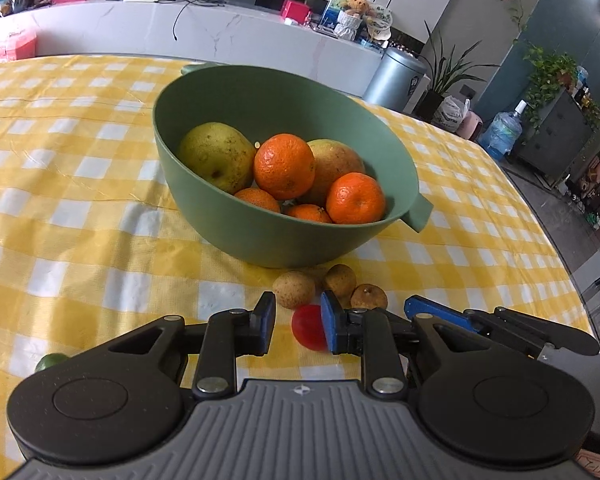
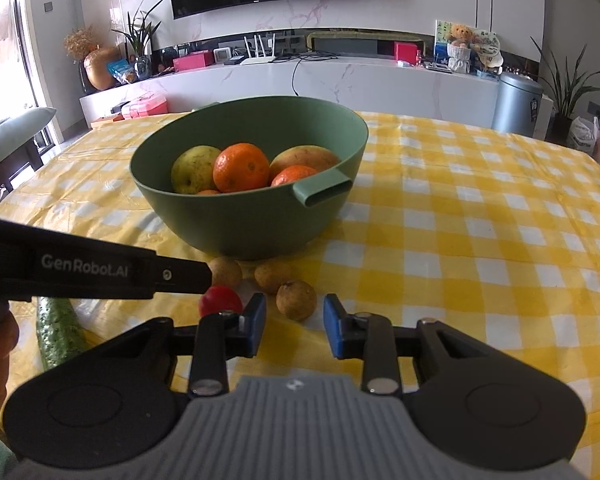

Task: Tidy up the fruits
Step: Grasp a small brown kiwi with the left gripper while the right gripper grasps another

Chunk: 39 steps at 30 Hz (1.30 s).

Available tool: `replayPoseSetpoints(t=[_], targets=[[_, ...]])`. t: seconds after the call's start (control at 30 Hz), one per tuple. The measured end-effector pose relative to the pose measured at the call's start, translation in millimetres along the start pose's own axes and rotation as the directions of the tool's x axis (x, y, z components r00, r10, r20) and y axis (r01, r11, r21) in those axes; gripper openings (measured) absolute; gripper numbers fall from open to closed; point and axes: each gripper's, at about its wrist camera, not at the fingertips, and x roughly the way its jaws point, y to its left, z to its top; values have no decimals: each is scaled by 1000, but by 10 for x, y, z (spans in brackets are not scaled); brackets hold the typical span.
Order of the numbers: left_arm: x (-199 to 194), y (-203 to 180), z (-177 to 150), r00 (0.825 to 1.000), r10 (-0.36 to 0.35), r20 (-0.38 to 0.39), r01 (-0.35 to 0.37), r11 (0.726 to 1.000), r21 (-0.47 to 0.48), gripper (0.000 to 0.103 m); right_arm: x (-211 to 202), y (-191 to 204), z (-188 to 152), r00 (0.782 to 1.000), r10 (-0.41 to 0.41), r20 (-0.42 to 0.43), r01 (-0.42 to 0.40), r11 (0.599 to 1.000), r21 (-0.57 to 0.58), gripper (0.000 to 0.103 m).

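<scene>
A green bowl (image 1: 260, 236) (image 2: 240, 224) on the yellow checked tablecloth holds pears and several oranges (image 1: 284, 166). In front of it lie three small brown longans (image 1: 291, 289) (image 2: 296, 300) and a small red fruit (image 1: 310, 326) (image 2: 220, 300). My left gripper (image 1: 298, 322) is open, low over the cloth, with the red fruit between its fingers, close to the right pad. My right gripper (image 2: 294, 330) is open and empty just short of the nearest longan. The left gripper's body (image 2: 100, 270) crosses the right wrist view at the left.
A green cucumber (image 2: 56, 332) lies at the left near the table's front; its tip shows in the left wrist view (image 1: 52, 361). The right gripper's finger (image 1: 440, 312) sits close to the right of the left one. The table edge (image 1: 548, 216) runs along the right.
</scene>
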Motion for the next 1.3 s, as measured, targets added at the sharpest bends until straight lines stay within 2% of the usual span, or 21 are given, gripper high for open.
replayPoseSetpoints(t=[0.4,0.47,0.77,1.03,1.3], targets=[[149,36,87,1000,-14,-17,14,1000,-11,29,192,-12,8,1000,18,-23,-18,1000,-12,28],[159,43,94,1000,-13,-21,13,1000,-4,29,223,-11,8,999,19,-28,-19,1000,-17,24],[203,57,124,999,-22,-41,22,1000,-6,28,277,-17,-6,999,10,-37,-11,1000,-16,21],[-2,-40,113,1000,-19,-21,20,999,28,28,247,-8,-10,1000,-4,-28,3,1000,-20,21],[-424,-114,113,999,-21,35,19,999,49,28,16,14,-4,1000,-10,26,11,1000,-14,21]])
